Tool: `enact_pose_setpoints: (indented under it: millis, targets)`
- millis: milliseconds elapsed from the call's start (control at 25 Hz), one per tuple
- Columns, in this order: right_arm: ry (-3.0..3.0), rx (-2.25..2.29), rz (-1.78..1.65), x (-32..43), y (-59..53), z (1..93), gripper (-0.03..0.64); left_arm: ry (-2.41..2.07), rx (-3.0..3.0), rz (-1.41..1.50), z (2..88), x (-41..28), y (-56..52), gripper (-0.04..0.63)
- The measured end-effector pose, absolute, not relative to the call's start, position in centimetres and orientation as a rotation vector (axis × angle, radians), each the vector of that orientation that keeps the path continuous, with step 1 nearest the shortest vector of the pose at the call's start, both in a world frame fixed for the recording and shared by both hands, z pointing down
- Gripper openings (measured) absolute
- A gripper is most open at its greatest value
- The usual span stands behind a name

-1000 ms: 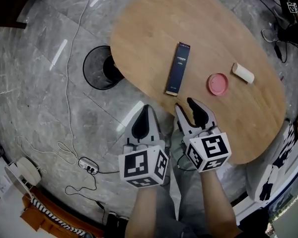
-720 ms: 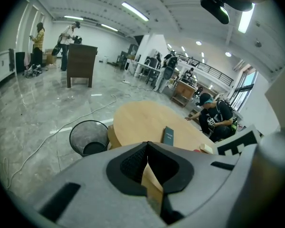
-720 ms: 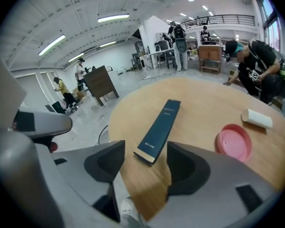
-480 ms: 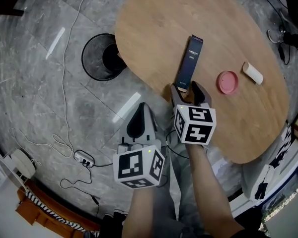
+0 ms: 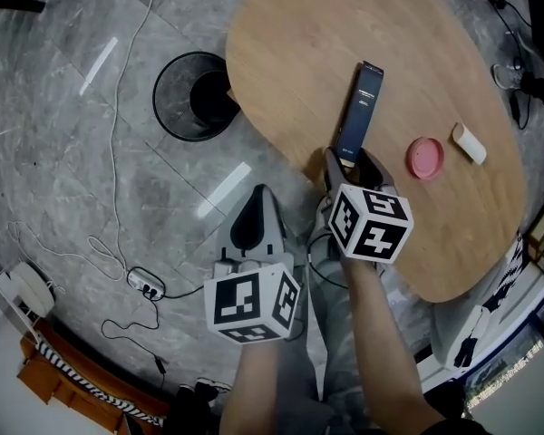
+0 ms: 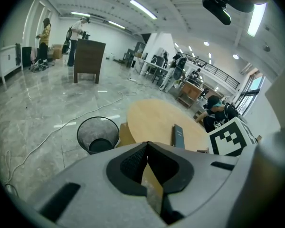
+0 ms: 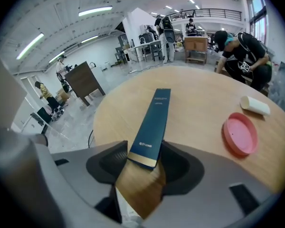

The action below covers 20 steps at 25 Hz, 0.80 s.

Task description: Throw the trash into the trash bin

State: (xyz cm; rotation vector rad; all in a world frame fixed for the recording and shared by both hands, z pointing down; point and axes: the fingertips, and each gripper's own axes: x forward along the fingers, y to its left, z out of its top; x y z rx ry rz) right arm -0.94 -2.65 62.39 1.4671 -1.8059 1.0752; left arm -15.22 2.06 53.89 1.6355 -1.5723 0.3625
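A long dark blue box (image 5: 358, 111) lies on the oval wooden table (image 5: 299, 43), one end toward me. My right gripper (image 5: 352, 159) is down at the table's near edge. Its jaws stand wide on both sides of the box's near end (image 7: 152, 122) and are closing; I see no pad pressing on it. My left gripper (image 5: 263, 193) hangs over the floor in front of the table, shut and empty. The black mesh trash bin (image 5: 195, 95) stands on the floor left of the table, also visible in the left gripper view as the bin (image 6: 98, 134).
A pink lid (image 5: 425, 158) and a white roll (image 5: 469, 143) lie on the table right of the box. A power strip (image 5: 145, 284) and cables trail over the grey floor at the left. A person (image 7: 237, 51) bends over beyond the table's far side.
My right gripper has moved forward and down to the box's near end, and its jaws have spread wide around it. The left gripper has drifted slightly.
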Motion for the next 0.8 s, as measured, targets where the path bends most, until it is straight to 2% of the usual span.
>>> enact_pose_setpoints:
  millis: [200,480,800]
  targets:
    - [-1.954,1.368,1.081,-4.8,-3.4,60.3,0.215,-1.607,1.598,0.353,54.3,-18.1,2.3,0.006]
    - [-2.190,1.092,1.062,-15.0,-4.0,57.0,0.213,-1.688,1.519,0.327,54.0,-23.8,3.1,0.006]
    - [-2.275,0.880,1.024,-23.7,-4.2,57.3,0.213,-1.764,1.429,0.296,53.5,-29.4,4.8,0.006]
